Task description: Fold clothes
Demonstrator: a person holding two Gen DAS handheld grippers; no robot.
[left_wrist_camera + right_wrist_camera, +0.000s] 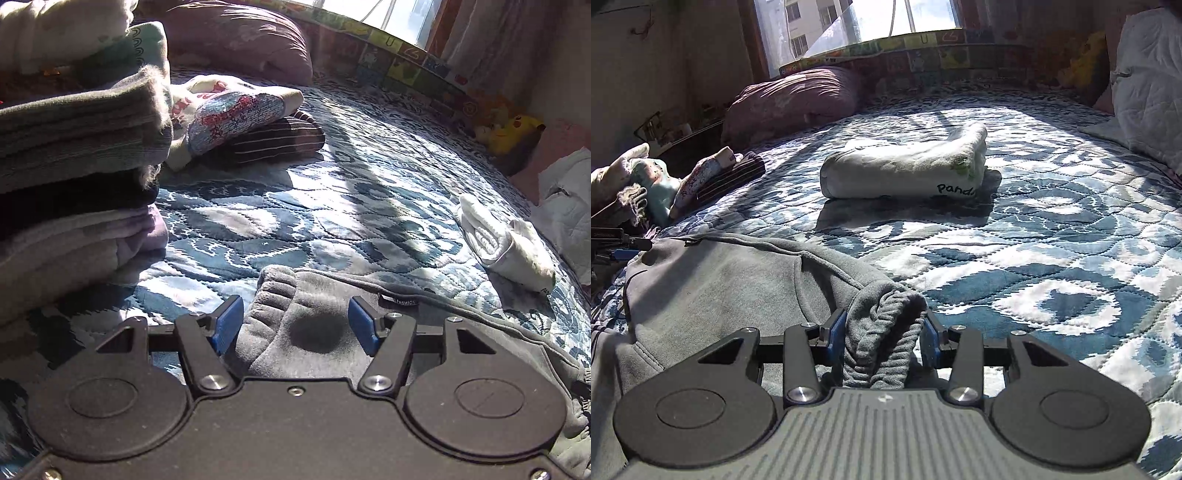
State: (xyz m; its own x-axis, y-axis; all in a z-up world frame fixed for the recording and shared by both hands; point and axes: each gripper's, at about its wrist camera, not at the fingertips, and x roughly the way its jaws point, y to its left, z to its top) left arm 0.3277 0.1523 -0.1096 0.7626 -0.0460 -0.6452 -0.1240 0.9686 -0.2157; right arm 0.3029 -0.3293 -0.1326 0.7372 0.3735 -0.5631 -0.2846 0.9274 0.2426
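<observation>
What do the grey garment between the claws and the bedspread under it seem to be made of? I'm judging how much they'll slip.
Grey sweatshirt: looks like matte fleece knit, with a fuzzy nap and a ribbed cuff between the right claw's pads. Probably cotton blend; fibre unclear.

Blue-and-white bedspread: quilted woven fabric, with stitched curved lines puffing the surface and a slight sheen in sunlight.

- A blue-and-white patterned quilt (pixel 1052 258) covers the bed.
- A mauve pillow (pixel 790 99) lies at upper left.
- A sunlit window (pixel 871 18) fills the top centre.
- A yellow plush toy (pixel 513 127) sits at the right edge.
</observation>
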